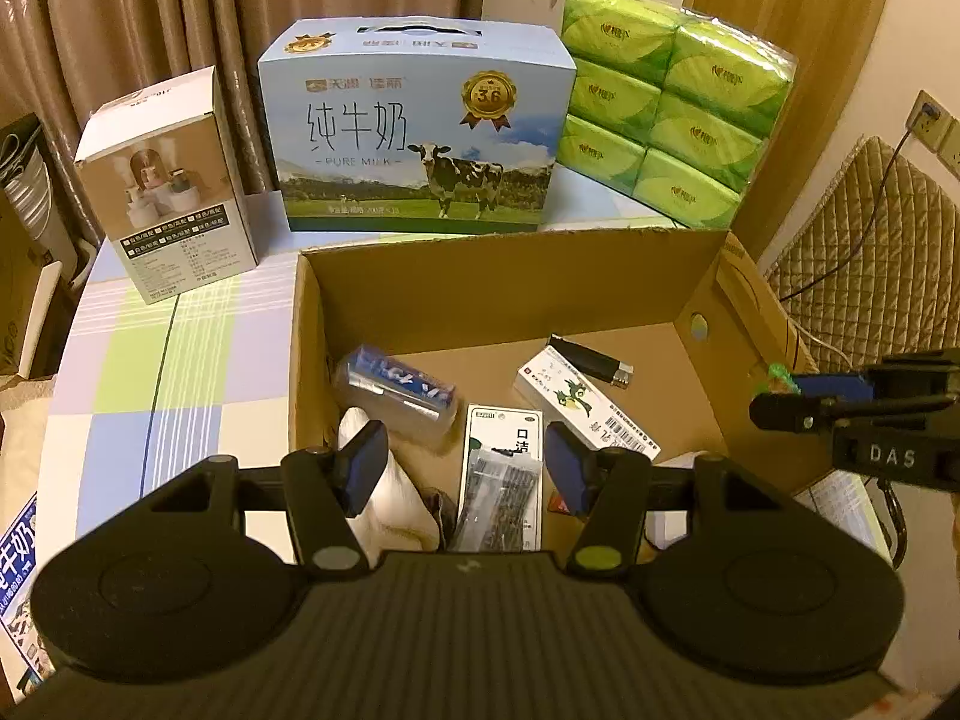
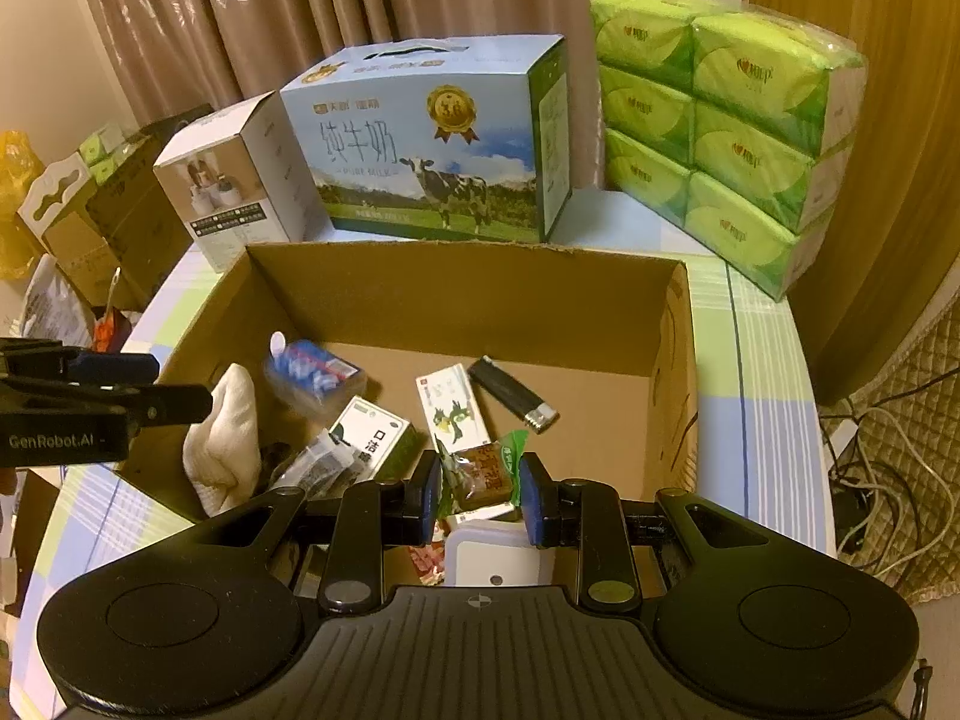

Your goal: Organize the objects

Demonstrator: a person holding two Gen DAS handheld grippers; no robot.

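An open cardboard box [image 1: 480, 276] [image 2: 456, 282] sits on the checked tablecloth. Inside lie a black lighter [image 1: 591, 360] [image 2: 510, 393], a white medicine box [image 1: 576, 405] [image 2: 450, 405], a green-and-white box [image 1: 504, 468] [image 2: 372, 435], a blue wrapped pack [image 1: 396, 387] [image 2: 312, 372] and a white sock [image 1: 384, 492] [image 2: 225, 438]. My right gripper [image 2: 477, 495] is shut on a green-and-brown snack packet [image 2: 483, 468] over the box's near side; it shows in the left wrist view [image 1: 780, 393] too. My left gripper [image 1: 465, 468] is open and empty above the box's near left.
Behind the cardboard box stand a blue milk carton [image 1: 420, 132] [image 2: 432, 144], a small white product box [image 1: 168, 186] [image 2: 234, 186] and a green tissue multipack [image 1: 672, 102] [image 2: 726, 132]. A white container [image 2: 498, 558] lies under my right gripper. Cables [image 2: 870, 480] lie on the floor at right.
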